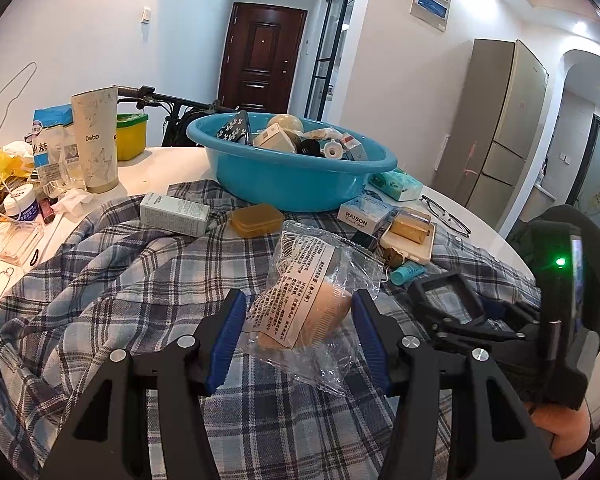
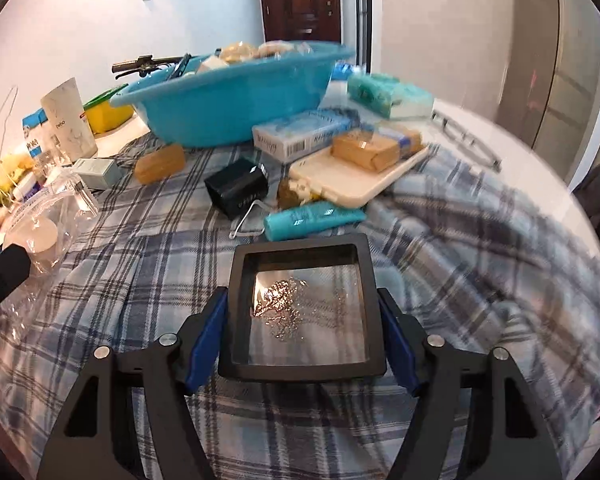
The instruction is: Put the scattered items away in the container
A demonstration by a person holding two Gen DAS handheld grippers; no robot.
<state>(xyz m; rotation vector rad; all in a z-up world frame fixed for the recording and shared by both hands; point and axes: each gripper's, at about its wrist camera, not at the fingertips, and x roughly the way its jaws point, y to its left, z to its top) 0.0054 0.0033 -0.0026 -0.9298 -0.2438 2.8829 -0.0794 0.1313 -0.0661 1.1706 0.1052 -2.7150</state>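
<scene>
A blue basin with several items in it stands at the back of the table on a plaid cloth. My left gripper is shut on a clear plastic packet with a tan round thing inside, held just above the cloth. My right gripper is shut on a flat black-framed box with a clear window and a gold chain inside. That box also shows low at the right in the left wrist view. The basin lies beyond both grippers.
Scattered before the basin are a white carton, an amber case, a RAISON box, a black binder clip, a teal tube and glasses. A cup and clutter fill the left. The table's edge curves at the right.
</scene>
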